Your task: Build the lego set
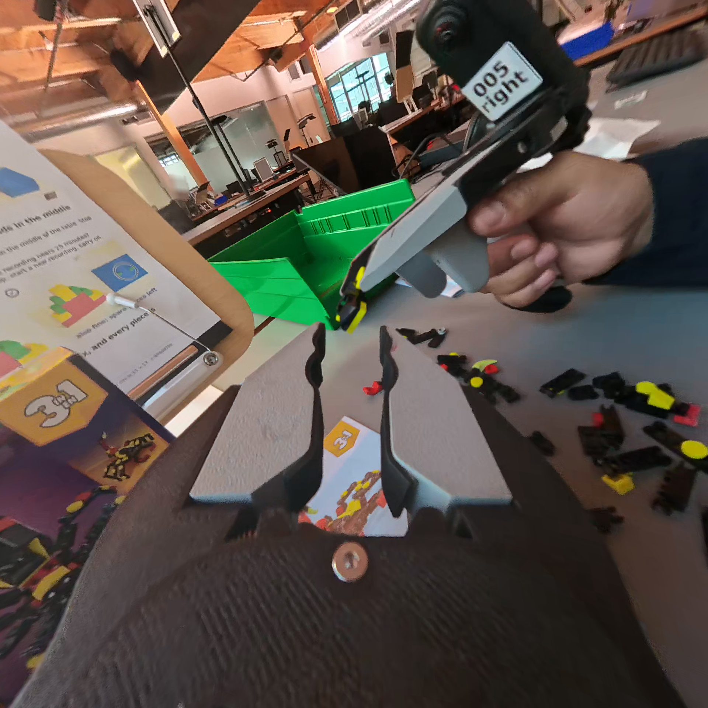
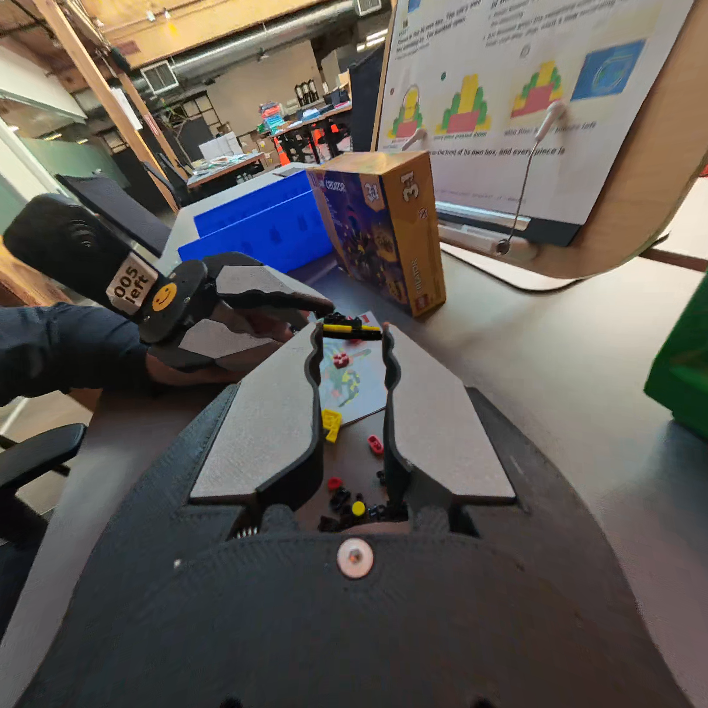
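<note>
Right claw (image 2: 351, 331) of mine is clamped on a flat black-and-yellow lego assembly (image 2: 350, 330) above the grey table (image 2: 536, 383); my left claw (image 1: 351, 346) gapes empty, loose black, yellow and red lego pieces (image 1: 628, 417) scattered beside it.

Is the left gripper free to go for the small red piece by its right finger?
Probably yes: left gripper is open and empty, and red piece lies bare on the table.

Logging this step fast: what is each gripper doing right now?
Left gripper: open, holding nothing.
Right gripper: shut on a small black and yellow lego piece at its fingertips.
</note>
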A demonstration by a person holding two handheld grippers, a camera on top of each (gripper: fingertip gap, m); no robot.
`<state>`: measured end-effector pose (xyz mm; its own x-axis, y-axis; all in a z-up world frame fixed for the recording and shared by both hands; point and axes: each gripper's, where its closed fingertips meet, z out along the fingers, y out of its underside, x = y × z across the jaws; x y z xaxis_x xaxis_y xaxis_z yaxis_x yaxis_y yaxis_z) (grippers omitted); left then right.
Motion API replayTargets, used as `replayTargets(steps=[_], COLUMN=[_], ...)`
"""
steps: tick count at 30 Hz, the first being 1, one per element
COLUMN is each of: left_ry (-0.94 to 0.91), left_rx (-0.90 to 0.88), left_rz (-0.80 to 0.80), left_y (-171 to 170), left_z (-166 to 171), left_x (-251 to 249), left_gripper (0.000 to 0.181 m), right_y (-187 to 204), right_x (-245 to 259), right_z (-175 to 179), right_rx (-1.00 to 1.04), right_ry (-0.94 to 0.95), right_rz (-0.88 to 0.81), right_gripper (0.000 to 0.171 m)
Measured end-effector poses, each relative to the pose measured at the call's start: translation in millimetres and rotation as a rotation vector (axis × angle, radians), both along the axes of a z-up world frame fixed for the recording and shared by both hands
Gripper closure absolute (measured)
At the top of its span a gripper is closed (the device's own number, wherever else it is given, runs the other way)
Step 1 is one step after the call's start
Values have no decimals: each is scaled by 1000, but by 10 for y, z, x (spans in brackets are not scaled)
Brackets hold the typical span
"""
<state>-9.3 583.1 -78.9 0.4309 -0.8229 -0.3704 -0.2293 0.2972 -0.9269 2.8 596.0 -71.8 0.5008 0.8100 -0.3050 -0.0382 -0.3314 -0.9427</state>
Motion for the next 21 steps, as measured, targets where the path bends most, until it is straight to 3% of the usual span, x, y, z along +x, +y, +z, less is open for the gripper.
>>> replayTargets(steps=[3,5,8,10,21], left_ry=[52,81,97,95,-27], left_rx=[78,113,84,64,-4], left_rz=[15,29,-3,-5,-138], left_y=[-28,-21,-35,-29,-172], left_z=[-40,-66,-97,-99,34], left_x=[28,30,43,36,48], left_gripper=[157,169,170,172,172], right_y=[-63,-119,-132,-176,-282], right_x=[-95,-154,-142,-142,-53], right_z=[-73,-74,-87,-43,-141], right_rx=[-58,-79,-69,-32,310], right_ry=[-6,6,-16,-3,-255], right_rz=[47,83,94,127,158], right_gripper=[144,144,144,158,146])
